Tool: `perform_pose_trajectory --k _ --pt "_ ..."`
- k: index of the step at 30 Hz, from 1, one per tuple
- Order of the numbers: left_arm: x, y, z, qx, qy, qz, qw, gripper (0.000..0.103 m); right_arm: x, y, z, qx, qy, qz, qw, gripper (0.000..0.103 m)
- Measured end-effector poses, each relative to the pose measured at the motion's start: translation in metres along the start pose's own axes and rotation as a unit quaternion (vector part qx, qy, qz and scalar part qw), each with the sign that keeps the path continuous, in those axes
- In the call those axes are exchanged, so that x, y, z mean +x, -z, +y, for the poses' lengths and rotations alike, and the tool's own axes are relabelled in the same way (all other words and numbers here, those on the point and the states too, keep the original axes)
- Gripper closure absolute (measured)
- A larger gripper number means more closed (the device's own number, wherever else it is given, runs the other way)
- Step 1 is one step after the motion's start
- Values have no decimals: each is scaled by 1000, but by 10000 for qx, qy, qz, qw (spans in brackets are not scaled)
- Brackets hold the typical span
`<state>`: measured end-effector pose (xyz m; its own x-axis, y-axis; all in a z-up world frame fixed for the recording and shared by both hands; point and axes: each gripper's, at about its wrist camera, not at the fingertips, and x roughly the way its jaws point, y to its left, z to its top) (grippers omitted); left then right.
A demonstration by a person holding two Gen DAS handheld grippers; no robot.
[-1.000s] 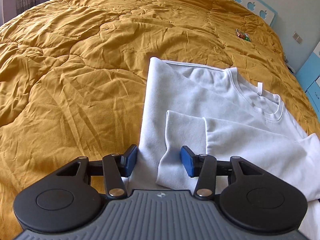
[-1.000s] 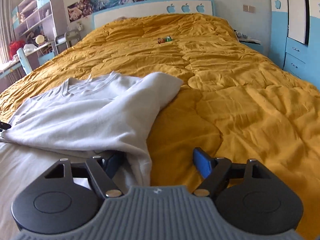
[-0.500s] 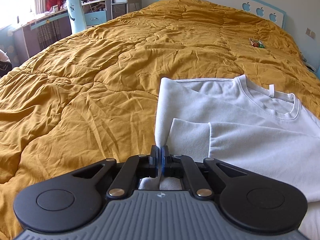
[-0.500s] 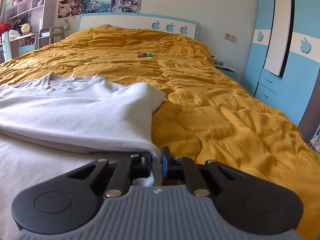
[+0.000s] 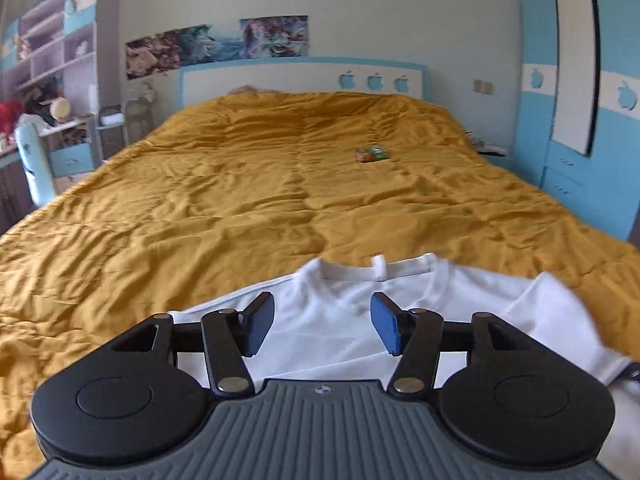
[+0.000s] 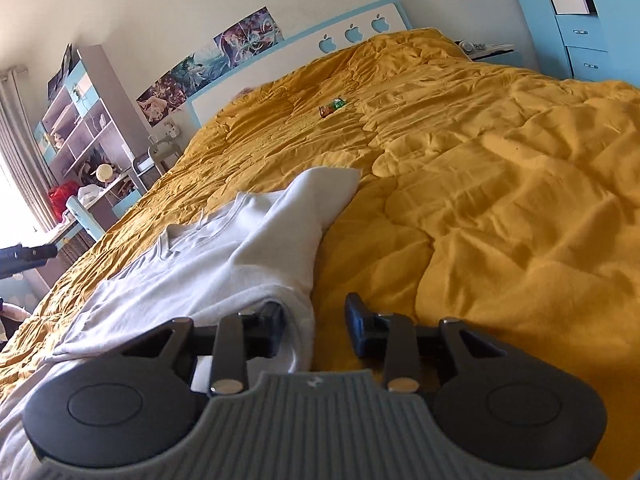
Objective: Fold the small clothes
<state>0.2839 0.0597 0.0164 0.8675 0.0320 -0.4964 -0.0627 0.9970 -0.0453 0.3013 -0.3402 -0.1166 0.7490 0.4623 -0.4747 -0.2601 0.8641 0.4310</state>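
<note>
A white sweatshirt [image 5: 344, 316] lies partly folded on the mustard quilt [image 5: 240, 208], its collar pointing toward the headboard. My left gripper [image 5: 322, 326] is open above the shirt's body, just short of the collar, and holds nothing. In the right wrist view the sweatshirt [image 6: 224, 264] lies to the left, with a folded sleeve edge running toward me. My right gripper [image 6: 314, 328] is open, with its left finger against the shirt's folded edge and its right finger over bare quilt [image 6: 500, 220].
A small green and red packet [image 5: 372, 155] lies on the quilt near the headboard [image 5: 304, 80]; it also shows in the right wrist view [image 6: 332, 107]. A blue wardrobe [image 5: 580, 120] stands right of the bed. Shelves and a desk [image 5: 52, 112] stand to the left.
Both grippers were shut on the shirt's edges half a second ago and have opened and let go. Both views have tilted up and moved toward the collar.
</note>
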Motion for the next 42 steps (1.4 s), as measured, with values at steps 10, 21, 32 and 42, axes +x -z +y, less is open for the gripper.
perform_pose_trajectory --k 10,21,32,42 --pt "137 -40 -123 -432 1941 946 9755 38 9 3 -10 141 -205 1 9997 75" --pt "221 -34 -209 -80 2443 2308 9418 38 21 3 -19 384 -444 110 9982 78" --pt "204 -26 -209 -572 1815 1745 9661 99 14 1 -18 349 -411 -184 9984 100" --pt "240 8 -168 -2138 1981 1728 9408 99 -1 2 23 -197 1150 -317 9927 102"
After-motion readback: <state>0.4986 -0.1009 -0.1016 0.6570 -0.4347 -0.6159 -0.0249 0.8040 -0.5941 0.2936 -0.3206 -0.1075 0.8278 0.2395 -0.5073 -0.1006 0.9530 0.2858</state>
